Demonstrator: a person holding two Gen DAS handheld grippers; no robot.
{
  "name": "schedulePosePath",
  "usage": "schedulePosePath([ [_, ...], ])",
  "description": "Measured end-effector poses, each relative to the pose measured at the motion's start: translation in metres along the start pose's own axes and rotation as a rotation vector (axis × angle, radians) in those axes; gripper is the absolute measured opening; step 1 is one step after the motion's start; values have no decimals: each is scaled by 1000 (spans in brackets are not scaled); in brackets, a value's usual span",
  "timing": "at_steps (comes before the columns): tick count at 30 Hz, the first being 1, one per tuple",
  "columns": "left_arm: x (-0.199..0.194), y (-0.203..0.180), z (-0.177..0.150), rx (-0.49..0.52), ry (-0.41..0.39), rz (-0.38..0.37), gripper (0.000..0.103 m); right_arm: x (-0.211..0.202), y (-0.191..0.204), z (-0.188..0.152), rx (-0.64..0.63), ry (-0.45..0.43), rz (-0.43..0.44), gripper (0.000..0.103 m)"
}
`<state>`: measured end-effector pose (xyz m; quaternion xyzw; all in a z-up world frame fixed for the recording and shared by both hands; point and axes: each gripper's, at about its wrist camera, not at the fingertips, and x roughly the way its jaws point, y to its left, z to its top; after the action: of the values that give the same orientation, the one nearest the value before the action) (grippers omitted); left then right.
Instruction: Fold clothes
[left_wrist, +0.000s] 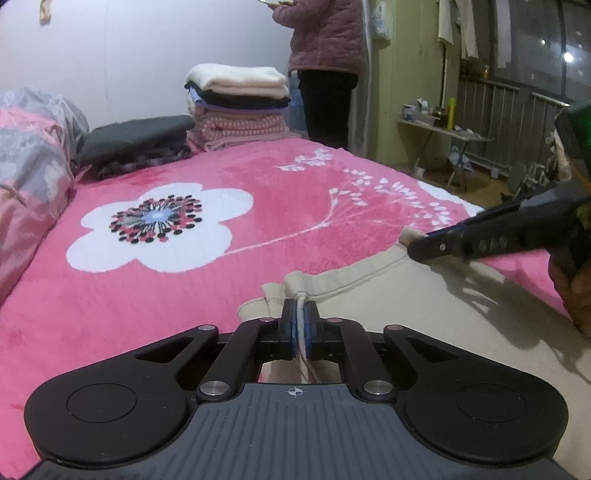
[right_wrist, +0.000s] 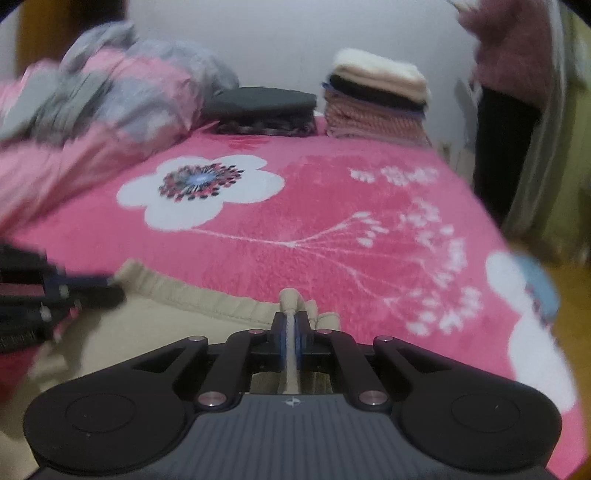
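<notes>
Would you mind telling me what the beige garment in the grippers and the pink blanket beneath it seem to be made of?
Beige garment: looks like a soft matte knit, perhaps cotton fleece, judging by its ribbed, stitched hem.
Pink blanket: appears to be plush synthetic fleece, given its short fuzzy pile and faint sheen; the flowers could be printed or woven in.

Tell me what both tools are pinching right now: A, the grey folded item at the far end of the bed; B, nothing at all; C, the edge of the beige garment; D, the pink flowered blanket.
C: the left tool and the right tool are each shut on a fold of the beige garment lying on the pink blanket.
</notes>
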<state>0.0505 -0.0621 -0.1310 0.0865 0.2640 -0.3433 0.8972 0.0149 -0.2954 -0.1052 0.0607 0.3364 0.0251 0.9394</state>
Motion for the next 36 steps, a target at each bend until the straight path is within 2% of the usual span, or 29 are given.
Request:
schedulePosePath([
  [3, 1, 12, 3, -83, 17, -41, 9, 1, -38, 2, 317, 32, 138, 8],
  [6, 1, 28, 9, -203, 43, -94, 13, -1, -73, 1, 600, 44, 252, 16],
  [7, -1, 33, 11, -241, 43, -106, 21, -6, -80, -1, 664, 30, 270, 24],
  [8, -3, 37, 12, -267, 43, -104, 34, -10, -87, -3, 729, 16, 287, 30],
  [9, -7, 39, 14, -281, 32, -88, 38, -16, -92, -3, 759, -1, 289, 30],
  [11, -17, 45, 17, -308, 9, -55, 40, -32, -98, -5, 794, -30, 288, 30],
  [12, -26, 41, 19, -288, 2, -71, 40, -42, -99, -7, 807, -44, 290, 30],
  [15, -55, 28, 25, -228, -22, -120, 40, -78, -99, -14, 822, -86, 311, 29],
  [17, -73, 20, 29, -188, -37, -153, 40, -104, -93, -20, 808, -103, 334, 23],
  [18, -85, 8, 28, -143, -20, -205, 40, -118, -89, -23, 786, -99, 337, 21],
  [22, -128, -45, 5, 52, 108, -415, 40, -163, -61, -42, 674, -27, 333, 13],
  [25, -147, -83, -31, 174, 258, -506, 40, -183, -34, -71, 586, 76, 314, 11],
  [26, -153, -96, -43, 215, 308, -535, 40, -187, -24, -83, 539, 114, 281, 11],
  [28, -158, -111, -71, 286, 400, -525, 40, -191, -9, -107, 466, 174, 224, 10],
  [30, -165, -112, -81, 306, 387, -486, 39, -192, -6, -139, 410, 242, 86, 9],
  [31, -168, -113, -86, 316, 380, -467, 39, -195, -11, -152, 411, 266, 20, 0],
  [33, -176, -113, -89, 315, 374, -434, 38, -217, -22, -168, 510, 220, 11, 0],
  [34, -179, -113, -85, 317, 370, -433, 38, -229, -19, -168, 501, 209, -21, 0],
  [36, -193, -117, -82, 339, 355, -481, 39, -247, -5, -166, 425, 189, 33, 0],
])
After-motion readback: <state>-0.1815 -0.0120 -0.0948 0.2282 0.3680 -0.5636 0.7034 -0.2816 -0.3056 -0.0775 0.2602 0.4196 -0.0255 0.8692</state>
